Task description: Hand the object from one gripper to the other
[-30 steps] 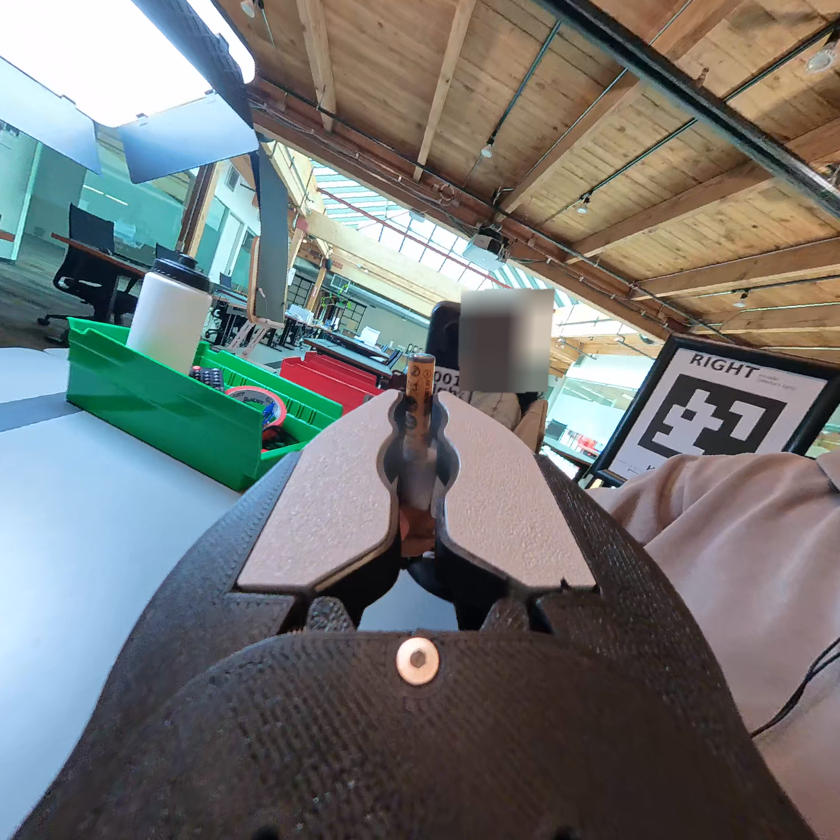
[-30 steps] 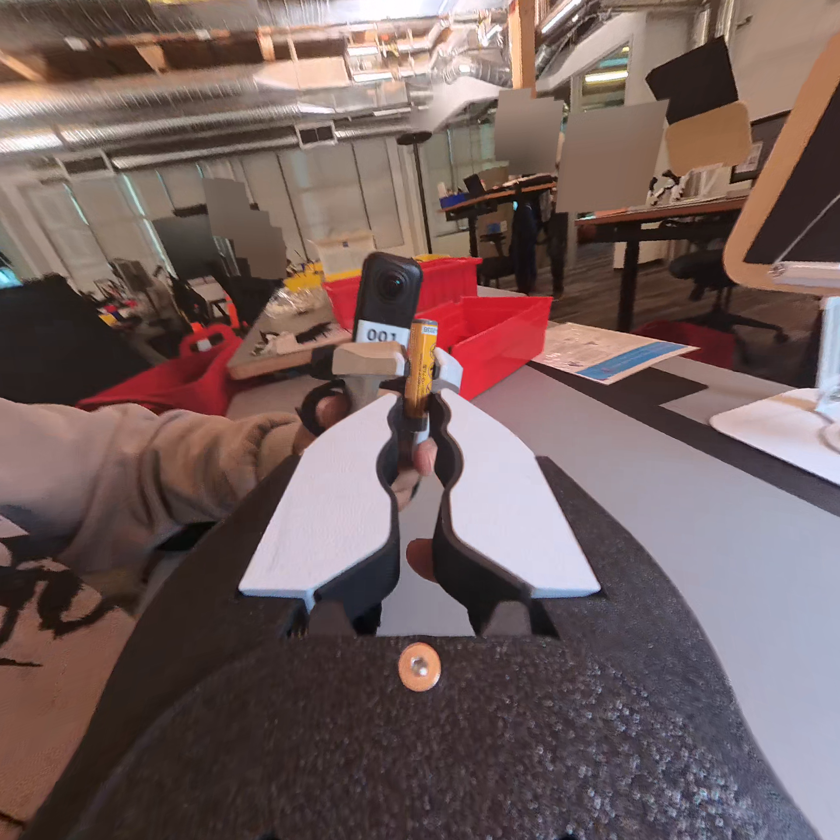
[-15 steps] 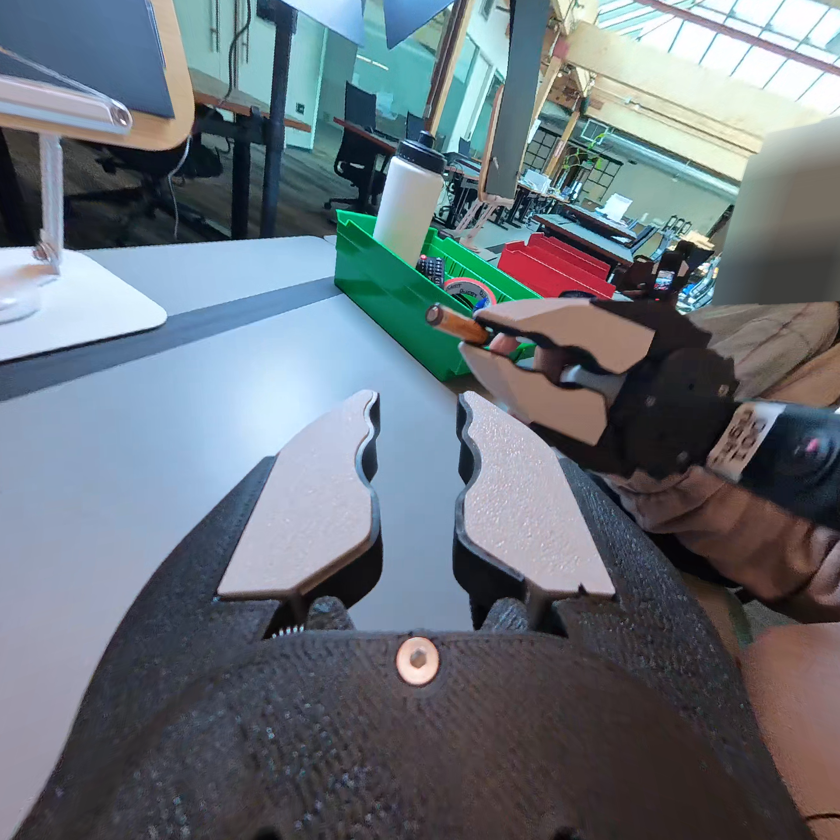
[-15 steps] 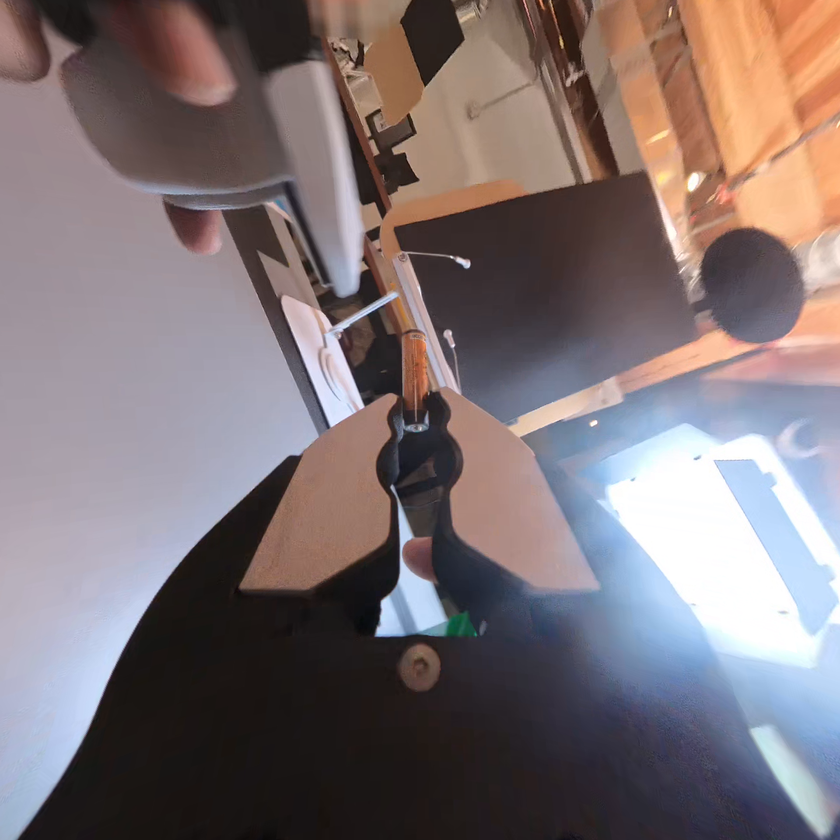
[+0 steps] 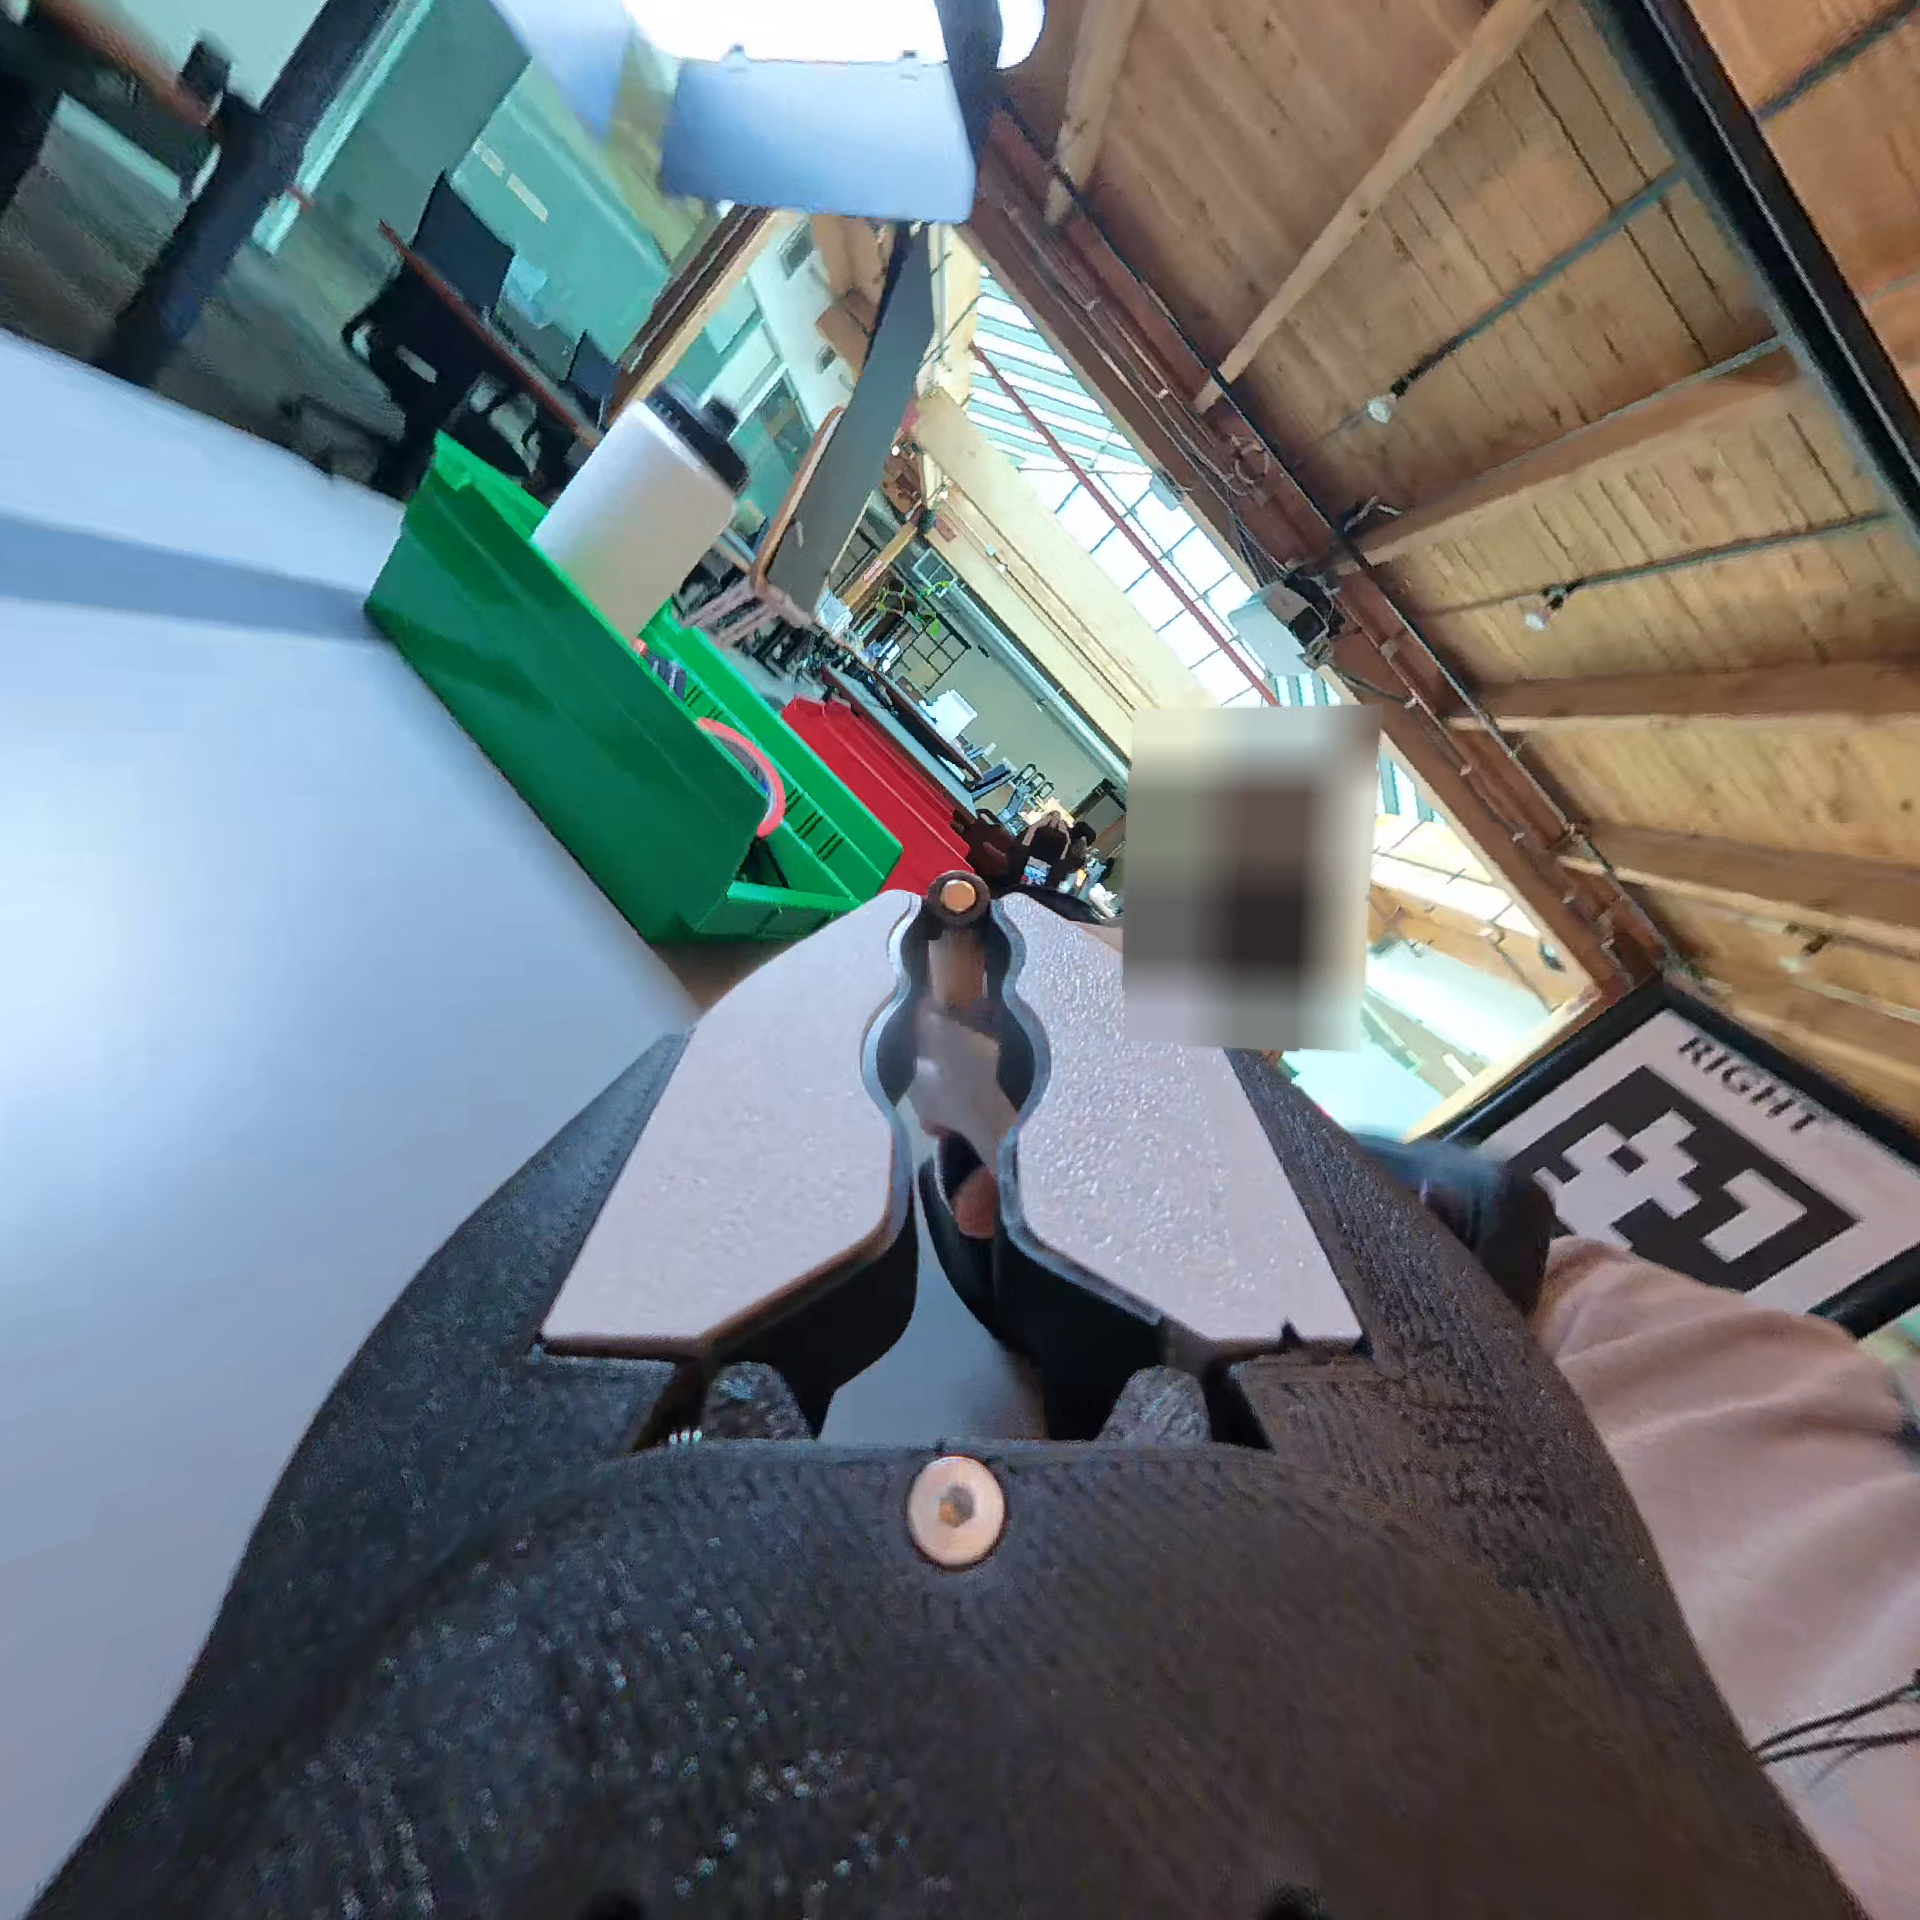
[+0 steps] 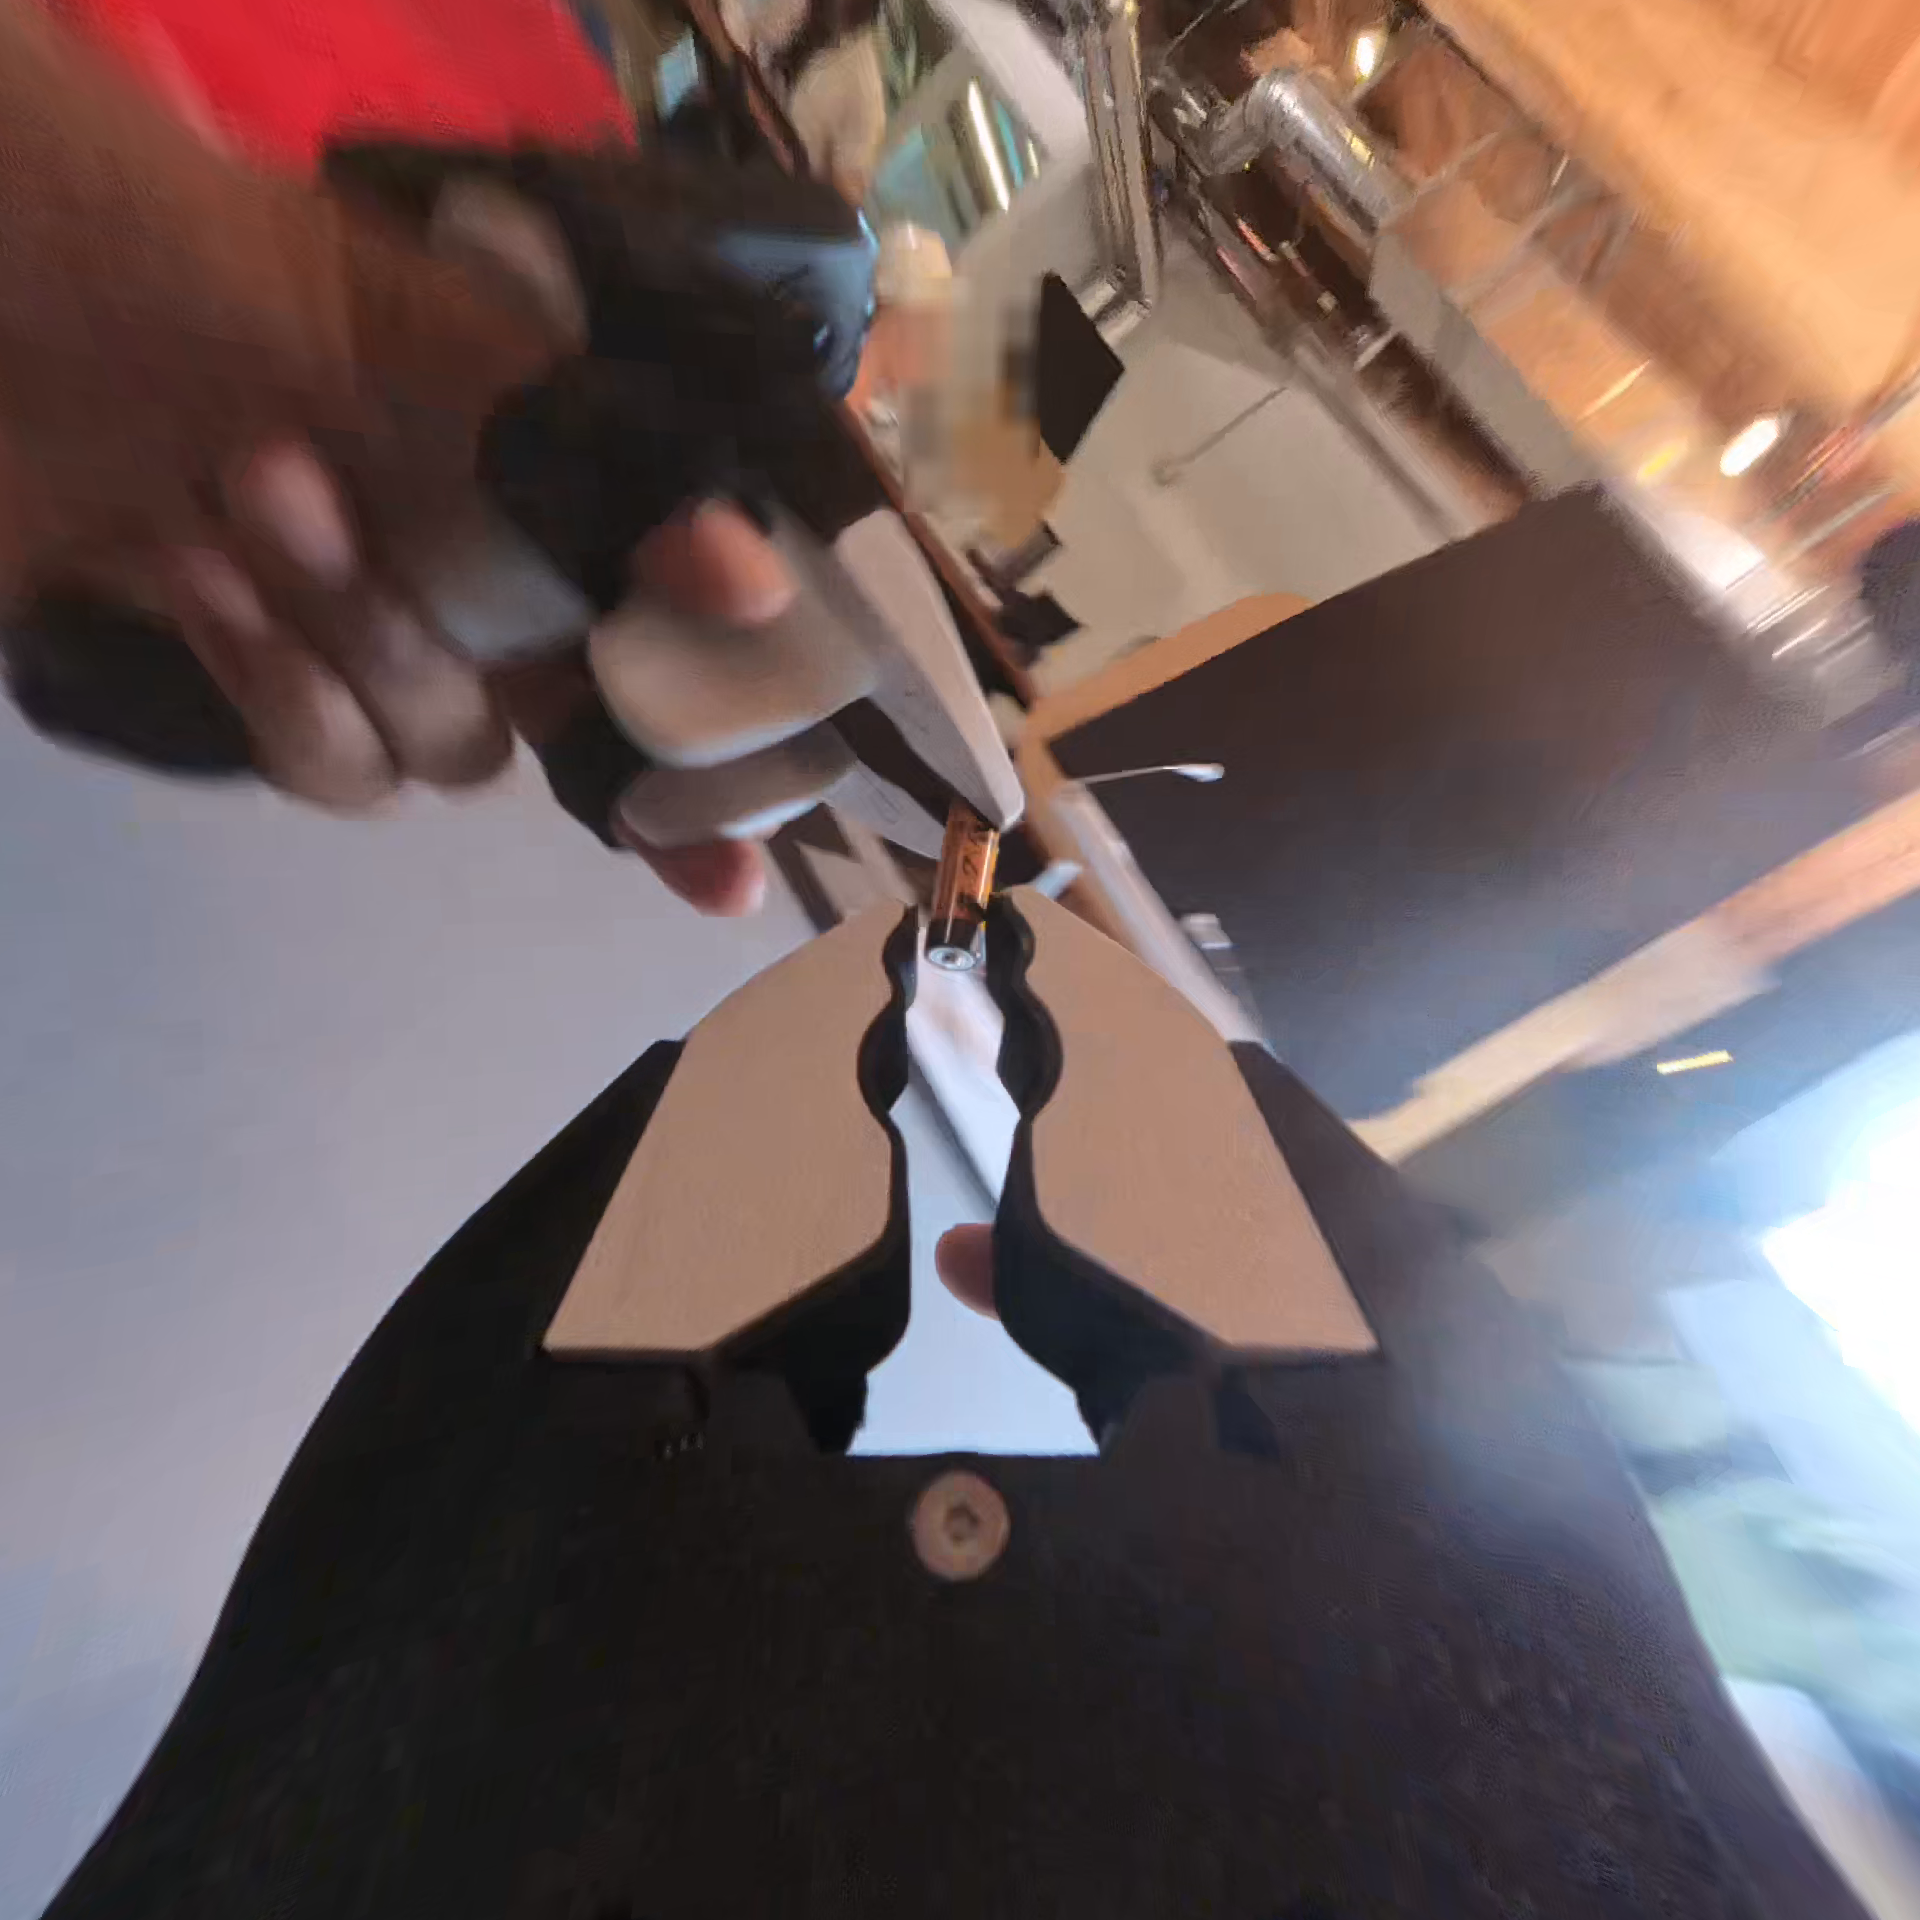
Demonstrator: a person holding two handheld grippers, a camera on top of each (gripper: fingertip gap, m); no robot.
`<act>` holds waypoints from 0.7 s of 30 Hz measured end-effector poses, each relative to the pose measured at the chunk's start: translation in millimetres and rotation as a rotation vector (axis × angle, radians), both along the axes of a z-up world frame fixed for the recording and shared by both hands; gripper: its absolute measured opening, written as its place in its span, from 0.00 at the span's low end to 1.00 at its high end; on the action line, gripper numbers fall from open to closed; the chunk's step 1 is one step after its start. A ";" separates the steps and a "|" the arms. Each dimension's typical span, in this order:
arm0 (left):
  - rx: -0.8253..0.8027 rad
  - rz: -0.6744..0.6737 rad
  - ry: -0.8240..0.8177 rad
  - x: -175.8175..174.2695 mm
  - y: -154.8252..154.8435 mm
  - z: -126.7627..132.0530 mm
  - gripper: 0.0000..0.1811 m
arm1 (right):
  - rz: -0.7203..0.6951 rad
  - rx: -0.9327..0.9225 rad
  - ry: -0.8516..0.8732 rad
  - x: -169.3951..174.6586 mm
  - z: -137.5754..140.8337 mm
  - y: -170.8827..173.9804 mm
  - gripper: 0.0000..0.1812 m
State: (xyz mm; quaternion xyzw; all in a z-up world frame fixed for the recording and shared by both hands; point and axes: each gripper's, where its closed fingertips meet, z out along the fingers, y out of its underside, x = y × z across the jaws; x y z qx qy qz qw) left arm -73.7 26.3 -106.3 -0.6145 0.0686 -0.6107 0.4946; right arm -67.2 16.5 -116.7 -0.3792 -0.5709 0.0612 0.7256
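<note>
The object is a small copper-coloured battery. In the left wrist view my left gripper is shut on the battery, whose round end shows between the tips. In the right wrist view the same left gripper comes in from the upper left, held by a hand, and pinches the battery's upper end. My right gripper sits right below it. Its jaws stand slightly apart, with the battery's lower metal end between the tips. Both grippers are held above the grey table.
A green bin with a white bottle stands on the table's far side, with a red bin behind it. A black-and-white marker board is at the right. A dark panel stands beyond the right gripper. My two grippers' fingertips are within a few centimetres of each other.
Half a second ago my left gripper was open and the right one held the battery. The left has since closed on the battery's far end, and the right jaws have loosened a little.
</note>
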 end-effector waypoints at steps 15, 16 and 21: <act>0.556 -0.077 0.098 13.0 -57.6 53.7 0.06 | 1.006 -1.620 0.404 8.0 48.0 -54.2 0.06; 0.551 -0.067 0.112 12.8 -55.9 52.3 0.06 | 0.984 -1.597 0.393 7.7 46.7 -52.1 0.06; 0.427 0.037 0.161 7.0 -33.0 41.4 0.08 | 0.687 -1.195 0.424 12.4 43.2 -22.6 0.06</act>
